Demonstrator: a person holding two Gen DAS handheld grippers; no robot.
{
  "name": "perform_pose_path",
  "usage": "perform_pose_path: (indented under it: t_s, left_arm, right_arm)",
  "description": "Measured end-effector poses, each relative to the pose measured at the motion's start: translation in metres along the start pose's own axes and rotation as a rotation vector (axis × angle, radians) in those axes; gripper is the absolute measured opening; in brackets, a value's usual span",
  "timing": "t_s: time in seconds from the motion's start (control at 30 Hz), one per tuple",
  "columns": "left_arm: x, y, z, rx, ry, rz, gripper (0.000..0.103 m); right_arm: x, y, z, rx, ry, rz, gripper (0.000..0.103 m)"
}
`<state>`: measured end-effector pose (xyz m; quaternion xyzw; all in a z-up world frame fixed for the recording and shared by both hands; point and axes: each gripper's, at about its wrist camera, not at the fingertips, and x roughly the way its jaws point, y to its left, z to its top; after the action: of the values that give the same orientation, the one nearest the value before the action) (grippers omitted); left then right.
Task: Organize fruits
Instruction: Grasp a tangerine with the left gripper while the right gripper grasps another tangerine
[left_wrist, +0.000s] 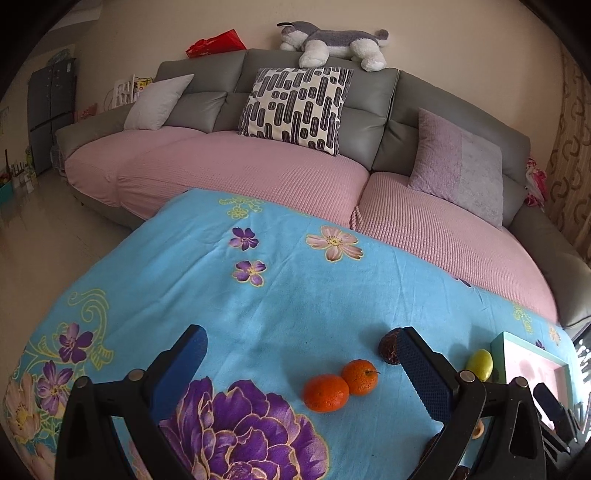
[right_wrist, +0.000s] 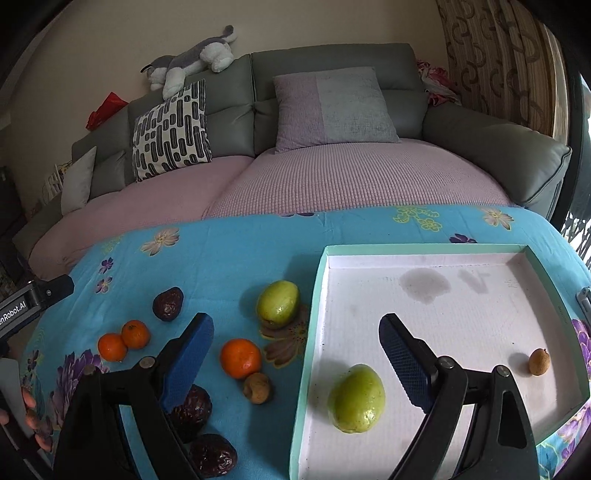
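In the right wrist view a white tray with a teal rim (right_wrist: 317, 295) lies on the blue floral cloth. In it are a green fruit (right_wrist: 356, 398) and a small brown fruit (right_wrist: 539, 362). My right gripper (right_wrist: 295, 341) is open and empty, above the tray's left rim. On the cloth left of the tray lie another green fruit (right_wrist: 277, 303), an orange (right_wrist: 241, 358), a pair of small oranges (right_wrist: 123, 340), a brown nut-like fruit (right_wrist: 257, 387) and three dark dates (right_wrist: 168, 303). My left gripper (left_wrist: 301, 345) is open and empty above two oranges (left_wrist: 340, 384).
A grey sofa with pink cover (left_wrist: 258, 170) and cushions stands right behind the table. The tray's corner (left_wrist: 524, 354) and a yellow-green fruit (left_wrist: 479, 363) show at right in the left wrist view. The left gripper's body (right_wrist: 33, 299) shows at the far left.
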<state>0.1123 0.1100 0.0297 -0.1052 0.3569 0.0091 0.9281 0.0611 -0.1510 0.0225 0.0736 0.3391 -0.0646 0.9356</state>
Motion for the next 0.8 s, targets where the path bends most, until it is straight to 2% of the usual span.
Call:
perform_pose_path:
  t_s: [0.07,0.1,0.13,0.27,0.33,0.47,0.57,0.63,0.7,0.77,0.8]
  left_arm:
    - [0.005,0.002,-0.001,-0.008,0.024,-0.013,0.103]
    - [0.007,0.001,-0.004,-0.003,0.038,-0.017,0.103]
    - [0.011,0.0,-0.006,0.005,0.052,-0.018,0.102]
    - [0.024,-0.007,-0.015,0.024,0.108,-0.038,0.097]
    - [0.032,-0.009,-0.02,0.028,0.141,-0.044,0.09]
    - [0.047,-0.009,-0.031,0.016,0.211,-0.058,0.082]
    - [0.054,-0.007,-0.036,-0.004,0.247,-0.084,0.069]
    - [0.057,-0.005,-0.038,-0.02,0.263,-0.103,0.052]
    - [0.058,-0.005,-0.04,-0.029,0.272,-0.119,0.043]
    - [0.058,-0.006,-0.04,-0.028,0.273,-0.125,0.041]
    - [0.057,-0.006,-0.041,-0.025,0.271,-0.125,0.04]
  right_arm:
    - [0.004,0.013,0.001,-0.021,0.0,0.015,0.087]
    - [0.006,0.019,0.001,-0.035,0.004,0.022,0.077]
    - [0.009,0.025,0.0,-0.052,0.011,0.026,0.074]
    - [0.024,0.04,-0.007,-0.098,0.05,0.036,0.071]
    - [0.032,0.041,-0.01,-0.1,0.079,0.039,0.061]
    - [0.048,0.036,-0.019,-0.088,0.14,0.012,0.061]
    - [0.057,0.033,-0.023,-0.084,0.166,0.0,0.05]
    - [0.061,0.032,-0.025,-0.079,0.18,0.002,0.047]
    - [0.063,0.033,-0.026,-0.084,0.186,0.004,0.045]
    - [0.063,0.033,-0.027,-0.091,0.188,0.011,0.042]
    - [0.063,0.033,-0.027,-0.086,0.189,0.016,0.037]
